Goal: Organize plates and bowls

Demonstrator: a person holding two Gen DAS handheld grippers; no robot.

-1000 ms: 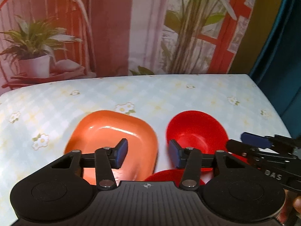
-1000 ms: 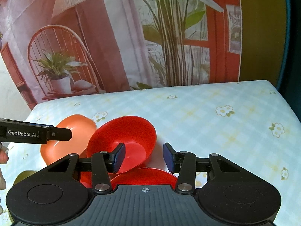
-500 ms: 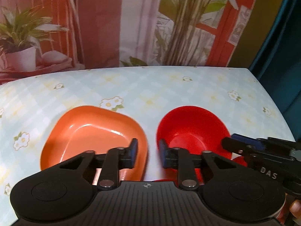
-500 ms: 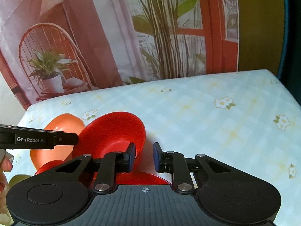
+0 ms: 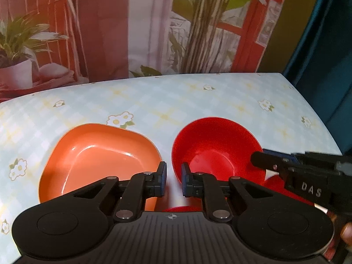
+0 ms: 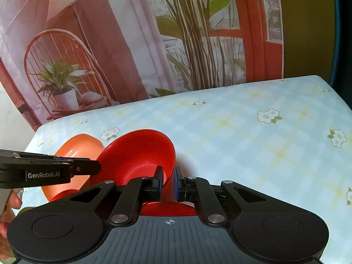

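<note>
The left tool is closed down to a narrow slit. Only pale cloth shows in that slit. Its right pad overlaps the near-left rim of the red bowl, and its left pad sits just beside the near-right corner of the orange plate. Whether the pads actually pinch the bowl's rim cannot be told.

The right tool is closed on the red bowl: the bowl's right rim runs down between its two blue-faced pads. In the right wrist view the bowl looks tipped, with its open side turned toward the left tool.

The red bowl is toward the near edge of the surface, which carries a light checked cloth with small flowers. The orange plate lies just to the bowl's left, a strip of cloth between them, nearer the surface's left edge. The rim of another red dish shows under the bowl, at the near edge just ahead of the tool bodies. The far edge and the right side of the surface carry no dishes.
</note>
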